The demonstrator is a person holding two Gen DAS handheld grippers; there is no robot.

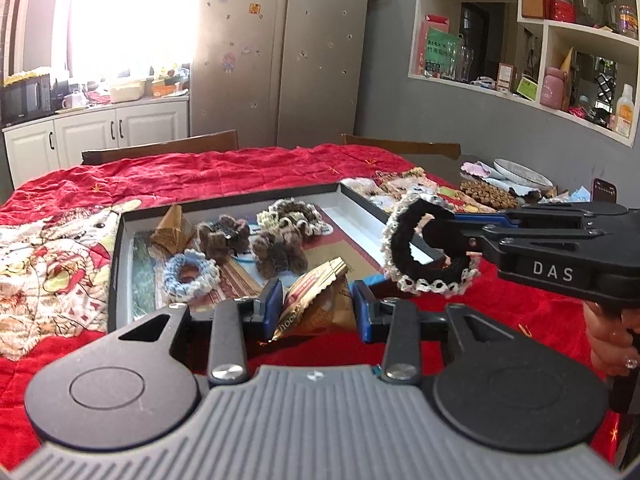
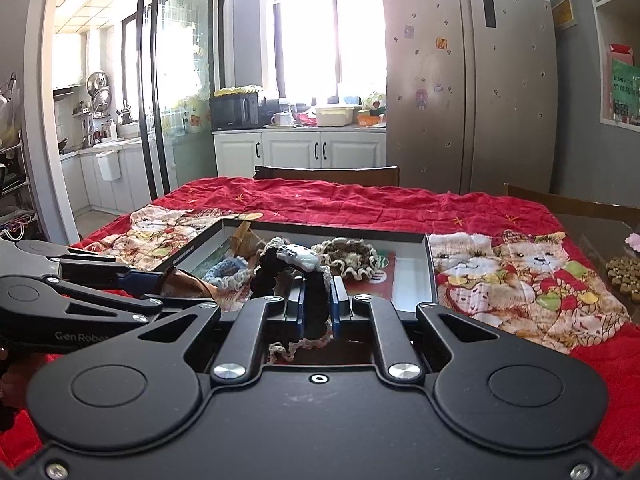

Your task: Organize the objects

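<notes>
My left gripper [image 1: 316, 304] is shut on a gold and brown snack packet [image 1: 316, 300], held just above the near edge of the shallow box [image 1: 114, 264]. My right gripper [image 2: 318, 306] is shut on a black scrunchie with cream lace trim [image 2: 308, 280]; in the left wrist view the scrunchie [image 1: 404, 256] hangs at the box's right edge. Inside the box lie a blue-white scrunchie [image 1: 191, 276], two brown fuzzy hair clips [image 1: 224, 238], a cream-brown scrunchie [image 1: 290, 216] and a brown triangular packet [image 1: 172, 228].
The box sits on a red quilted cloth [image 2: 360, 204] with cartoon cat prints. At the table's right end are a white plate [image 1: 520, 174], a brown studded mat [image 1: 488, 196] and loose wrappers. Wooden chair backs [image 1: 160, 148] stand behind the table.
</notes>
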